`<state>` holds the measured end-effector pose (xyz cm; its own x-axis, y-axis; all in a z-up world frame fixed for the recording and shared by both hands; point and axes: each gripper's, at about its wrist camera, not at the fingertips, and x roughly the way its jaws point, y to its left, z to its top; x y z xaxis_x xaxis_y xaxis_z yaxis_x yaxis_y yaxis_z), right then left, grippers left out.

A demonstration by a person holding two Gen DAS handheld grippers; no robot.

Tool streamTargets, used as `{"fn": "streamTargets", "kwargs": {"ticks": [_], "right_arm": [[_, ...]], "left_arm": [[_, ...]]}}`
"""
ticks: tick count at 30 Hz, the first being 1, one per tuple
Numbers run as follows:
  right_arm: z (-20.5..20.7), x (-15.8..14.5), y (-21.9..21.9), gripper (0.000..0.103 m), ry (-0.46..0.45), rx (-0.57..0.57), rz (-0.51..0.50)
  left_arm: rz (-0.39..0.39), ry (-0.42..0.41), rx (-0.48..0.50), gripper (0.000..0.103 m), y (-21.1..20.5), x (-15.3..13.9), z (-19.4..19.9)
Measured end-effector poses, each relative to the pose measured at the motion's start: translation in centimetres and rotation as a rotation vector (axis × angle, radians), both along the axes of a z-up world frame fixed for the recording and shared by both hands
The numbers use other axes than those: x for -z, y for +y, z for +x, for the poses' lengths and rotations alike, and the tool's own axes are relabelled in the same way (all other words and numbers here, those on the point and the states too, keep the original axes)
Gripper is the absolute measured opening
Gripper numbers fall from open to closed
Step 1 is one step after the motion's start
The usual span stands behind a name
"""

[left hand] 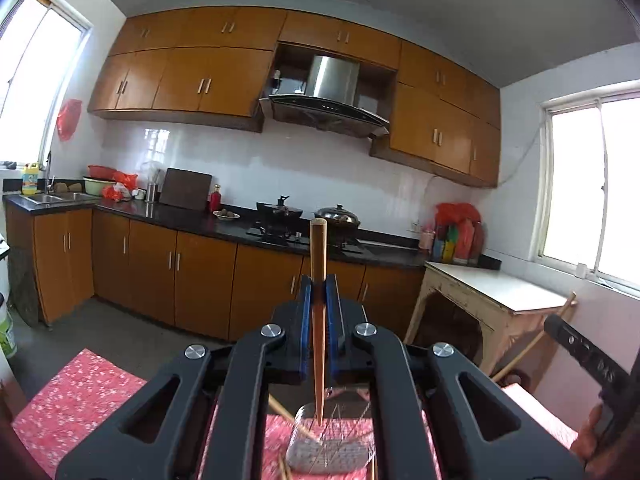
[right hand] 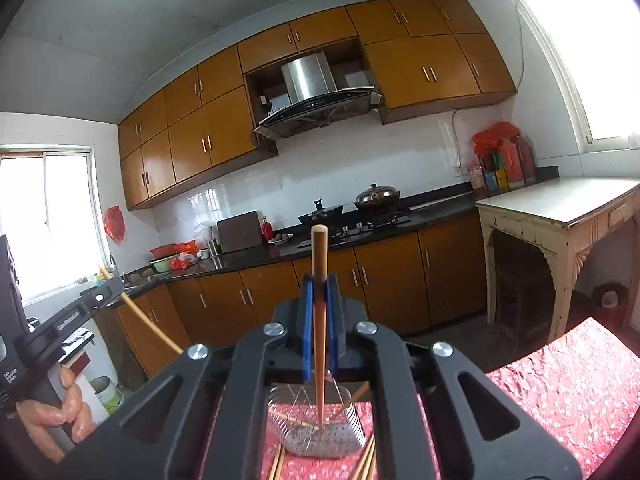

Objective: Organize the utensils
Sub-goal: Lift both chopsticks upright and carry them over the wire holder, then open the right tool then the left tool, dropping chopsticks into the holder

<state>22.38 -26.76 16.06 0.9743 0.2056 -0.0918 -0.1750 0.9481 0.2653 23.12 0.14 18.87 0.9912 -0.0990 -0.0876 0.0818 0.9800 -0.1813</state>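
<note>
My left gripper (left hand: 319, 280) is shut on a brown wooden chopstick (left hand: 318, 248), which stands upright between its blue pads with the thin end hanging above a metal wire basket (left hand: 328, 456). My right gripper (right hand: 319, 280) is shut on a second wooden chopstick (right hand: 319, 252), held upright the same way over the same wire basket (right hand: 320, 436). Several loose chopsticks (right hand: 366, 460) lie beside and inside the basket on the red flowered tablecloth (right hand: 568, 392). Each gripper shows at the edge of the other's view, held by a hand (right hand: 64, 412).
Across the floor runs a black kitchen counter (left hand: 192, 216) with a stove, two pots, a sink (left hand: 52, 198) and brown cabinets. A worn cream side table (left hand: 492, 288) stands at the right under a window. Buckets (right hand: 106, 394) sit on the floor at the left.
</note>
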Motion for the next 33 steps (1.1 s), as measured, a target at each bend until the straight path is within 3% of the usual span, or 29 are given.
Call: {"fn": "streamTargets", "kwargs": {"ticks": [7,15,28,33], "right_arm": [[4.1,2.0,0.5,0.008,0.018,0.002,0.009],[8.5,5.9,1.3,0.008,0.125,-0.045,0.022],[11.6,11.4,1.7,0.008,0.288,-0.071,0.077],[11.3,11.9,1.5,0.012,0.302,-0.055,0.072]], "left_arm": [[-0.014,0.093,-0.019,0.007,-0.6,3.3,4.7],[-0.027,0.147,0.005,0.007,0.1,5.9,5.9],[-0.043,0.279,0.022,0.007,0.7,8.9,7.8],[-0.028,0.308,0.013,0.007,0.8,9.2,7.8]]}}
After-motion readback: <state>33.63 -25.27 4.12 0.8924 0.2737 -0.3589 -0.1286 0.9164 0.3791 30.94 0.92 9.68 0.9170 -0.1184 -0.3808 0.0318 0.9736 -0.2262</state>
